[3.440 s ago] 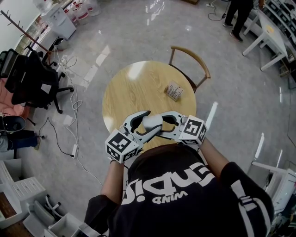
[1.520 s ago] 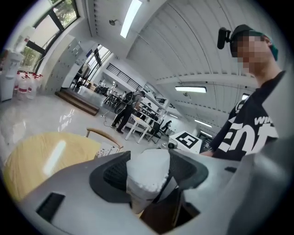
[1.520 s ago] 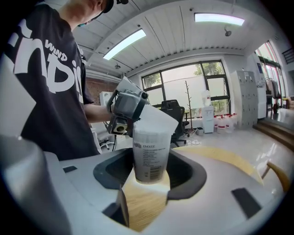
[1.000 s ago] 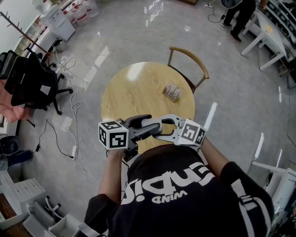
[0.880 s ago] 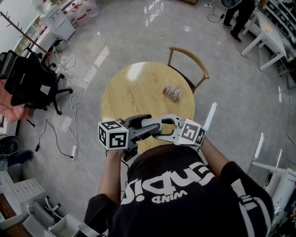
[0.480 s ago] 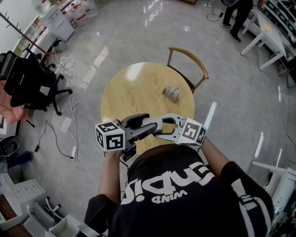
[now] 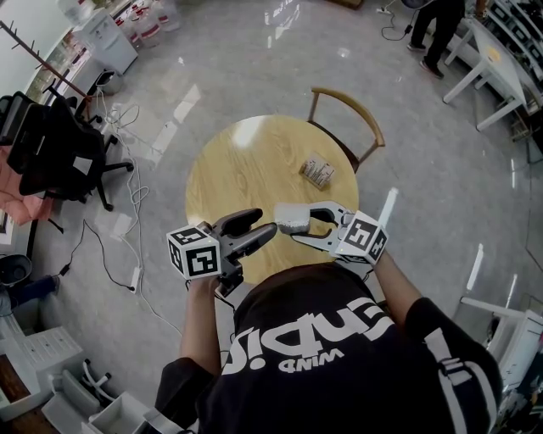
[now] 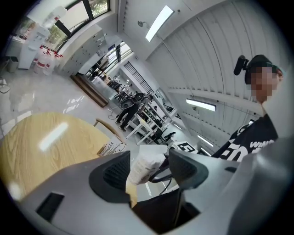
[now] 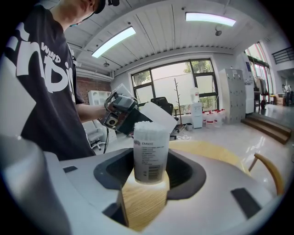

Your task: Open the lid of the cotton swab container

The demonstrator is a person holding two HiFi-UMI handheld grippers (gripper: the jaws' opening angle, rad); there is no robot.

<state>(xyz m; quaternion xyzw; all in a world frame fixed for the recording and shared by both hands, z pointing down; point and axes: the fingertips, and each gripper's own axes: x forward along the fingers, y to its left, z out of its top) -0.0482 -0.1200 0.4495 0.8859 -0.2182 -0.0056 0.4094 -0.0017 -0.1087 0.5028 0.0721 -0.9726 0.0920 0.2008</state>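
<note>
My right gripper (image 7: pixel 293 223) is shut on the cotton swab container (image 7: pixel 291 218), a clear tube with a printed label, held above the near edge of the round wooden table (image 7: pixel 246 169). In the right gripper view the container (image 9: pixel 149 153) stands upright between the jaws. Its white swab tips are bare at the top, and its flat lid (image 9: pixel 158 117) is tilted back behind them. My left gripper (image 7: pixel 259 227) is just left of the container, open and holding nothing. In the left gripper view the container (image 8: pixel 144 167) shows beyond the gap.
A small pack (image 7: pixel 318 170) lies on the far right of the table. Behind the table stands a wooden chair (image 7: pixel 348 114). An office chair (image 7: pixel 59 144) and floor cables are at the left. White desks and a standing person (image 7: pixel 441 25) are at the far right.
My left gripper has drawn back to the left, off the container. My right gripper has shifted a little right with the container, which now shows uncovered.
</note>
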